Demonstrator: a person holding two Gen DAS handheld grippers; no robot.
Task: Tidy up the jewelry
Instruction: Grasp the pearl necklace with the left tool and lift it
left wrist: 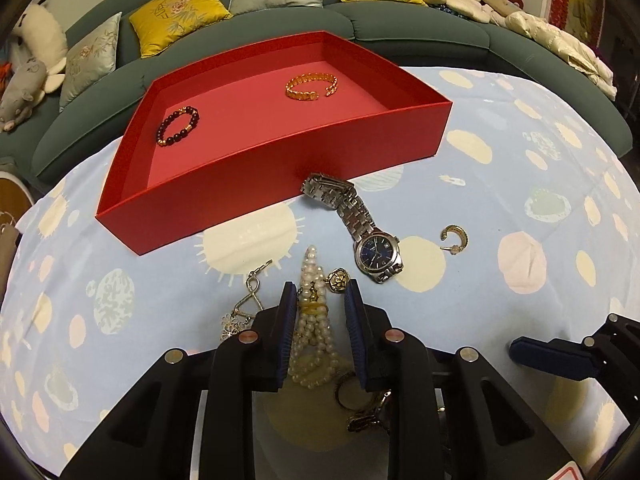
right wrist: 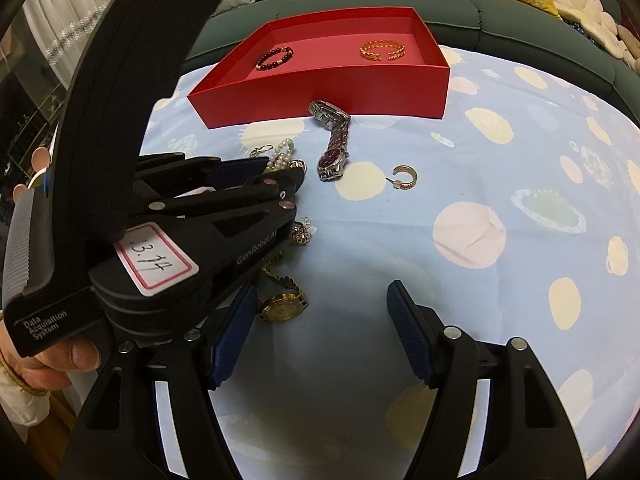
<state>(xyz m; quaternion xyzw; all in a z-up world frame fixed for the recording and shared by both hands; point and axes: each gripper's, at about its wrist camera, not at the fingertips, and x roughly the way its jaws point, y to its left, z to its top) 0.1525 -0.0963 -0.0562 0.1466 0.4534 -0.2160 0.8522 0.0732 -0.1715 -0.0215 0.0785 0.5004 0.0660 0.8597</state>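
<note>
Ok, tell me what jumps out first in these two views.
The red tray at the far side of the table, holding a gold bangle and a dark bead bracelet. Nearer, the left tool straddles a pearl strand, with a silver watch just right of it.

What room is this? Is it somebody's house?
Probably a home living room: a long teal sofa with yellow embroidered cushions and stuffed toy animals sits behind a table under a pale blue spotted cloth.
</note>
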